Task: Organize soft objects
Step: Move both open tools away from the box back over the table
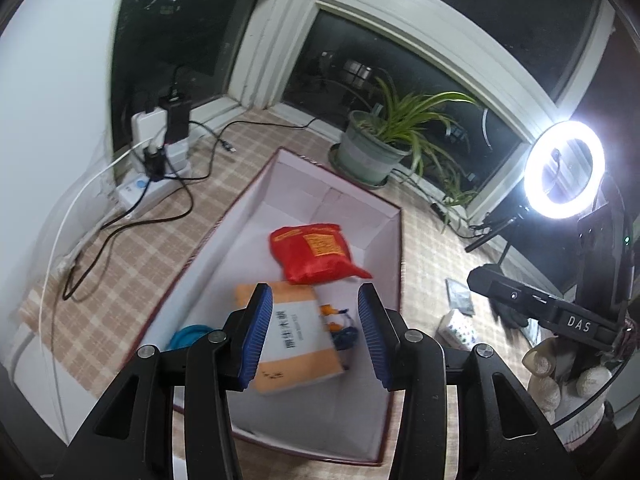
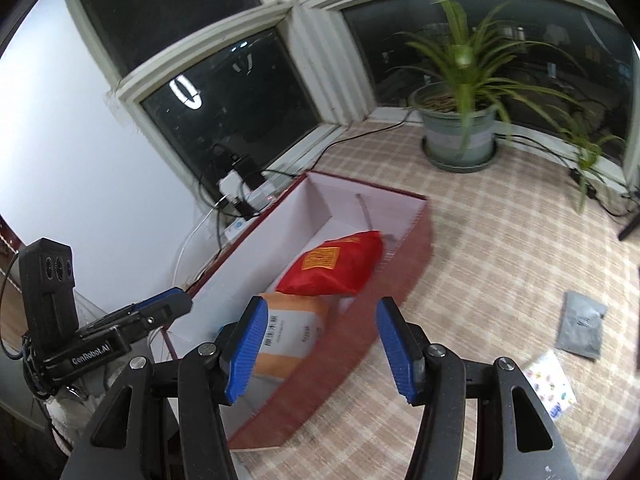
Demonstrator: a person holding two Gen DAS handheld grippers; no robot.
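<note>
Left wrist view: the left gripper (image 1: pixel 316 334) hangs over an open box (image 1: pixel 390 216) on a checked cloth (image 1: pixel 132 248), its blue fingers spread apart and holding nothing. Inside lie a red bag (image 1: pixel 316 254), an orange packet (image 1: pixel 292 344) just beside it, and something blue (image 1: pixel 188 336). A potted plant (image 1: pixel 376 148) stands behind the box.

Right wrist view: the right gripper (image 2: pixel 320 350) is also spread apart and empty, above the box's (image 2: pixel 404 268) near wall. The red bag (image 2: pixel 336 266) overlaps the orange packet (image 2: pixel 292 332). A grey pouch (image 2: pixel 582 330) and patterned pack (image 2: pixel 550 390) lie on the cloth (image 2: pixel 480 264) outside.
</note>
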